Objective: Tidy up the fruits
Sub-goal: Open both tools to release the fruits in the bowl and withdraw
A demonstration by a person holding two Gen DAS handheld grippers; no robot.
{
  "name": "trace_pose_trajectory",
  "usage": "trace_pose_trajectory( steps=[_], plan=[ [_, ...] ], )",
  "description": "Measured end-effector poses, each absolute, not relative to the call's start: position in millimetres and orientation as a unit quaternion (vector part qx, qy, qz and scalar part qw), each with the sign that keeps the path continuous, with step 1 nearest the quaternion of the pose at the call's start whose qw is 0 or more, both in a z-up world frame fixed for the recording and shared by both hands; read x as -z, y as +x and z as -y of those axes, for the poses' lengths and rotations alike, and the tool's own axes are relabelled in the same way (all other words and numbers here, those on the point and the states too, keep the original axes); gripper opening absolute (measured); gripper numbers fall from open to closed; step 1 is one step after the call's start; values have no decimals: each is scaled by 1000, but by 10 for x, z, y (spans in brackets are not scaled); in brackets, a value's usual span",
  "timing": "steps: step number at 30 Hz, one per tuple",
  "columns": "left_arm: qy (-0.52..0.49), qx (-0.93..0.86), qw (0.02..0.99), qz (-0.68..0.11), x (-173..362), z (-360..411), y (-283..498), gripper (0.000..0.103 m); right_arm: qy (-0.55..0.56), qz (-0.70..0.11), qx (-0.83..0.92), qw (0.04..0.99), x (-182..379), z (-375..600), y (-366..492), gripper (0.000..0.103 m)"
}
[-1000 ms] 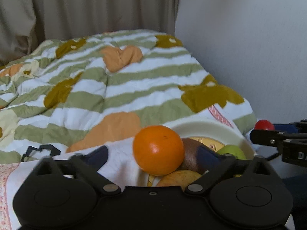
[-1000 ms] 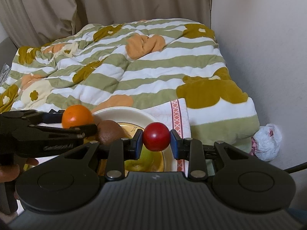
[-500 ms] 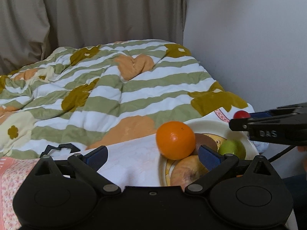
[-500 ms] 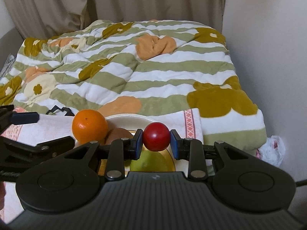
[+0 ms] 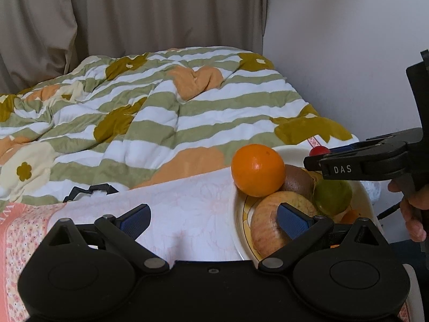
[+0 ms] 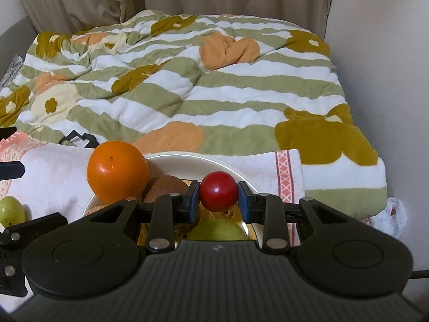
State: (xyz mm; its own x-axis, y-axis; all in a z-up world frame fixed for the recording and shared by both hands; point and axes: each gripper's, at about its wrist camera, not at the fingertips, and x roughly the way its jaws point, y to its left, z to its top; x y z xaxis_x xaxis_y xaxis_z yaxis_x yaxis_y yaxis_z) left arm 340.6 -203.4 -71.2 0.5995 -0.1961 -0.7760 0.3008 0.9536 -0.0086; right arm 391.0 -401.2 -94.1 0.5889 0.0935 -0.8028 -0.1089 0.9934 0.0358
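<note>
Above cream plate, far right: small red round fruit clamped in right gripper. Left gripper agape, empty, near left.

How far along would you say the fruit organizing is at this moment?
Mostly done: an orange, a kiwi, an apple and a green fruit already sit on the plate. The right gripper holds a small red fruit above it. One small green fruit is left on the cloth.
</note>
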Motion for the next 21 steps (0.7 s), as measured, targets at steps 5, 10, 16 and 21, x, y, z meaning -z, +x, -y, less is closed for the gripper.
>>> trace_pose_trajectory(
  steps=[5,10,16,21],
  plan=[
    [62,136,894,-423,690,2018,3348,102,-13,-428,-49,902,852,4007,3850,103],
    [62,132,896,-419,640,2008,3244,102,-29,-415,-46,908,741,3999,3749,103],
    [54,123,904,-406,488,1955,3037,102,-16,-404,-45,913,559,4032,3534,103],
    [48,115,916,-382,292,1890,2766,102,-14,-387,-44,921,322,4020,3226,103]
  ],
)
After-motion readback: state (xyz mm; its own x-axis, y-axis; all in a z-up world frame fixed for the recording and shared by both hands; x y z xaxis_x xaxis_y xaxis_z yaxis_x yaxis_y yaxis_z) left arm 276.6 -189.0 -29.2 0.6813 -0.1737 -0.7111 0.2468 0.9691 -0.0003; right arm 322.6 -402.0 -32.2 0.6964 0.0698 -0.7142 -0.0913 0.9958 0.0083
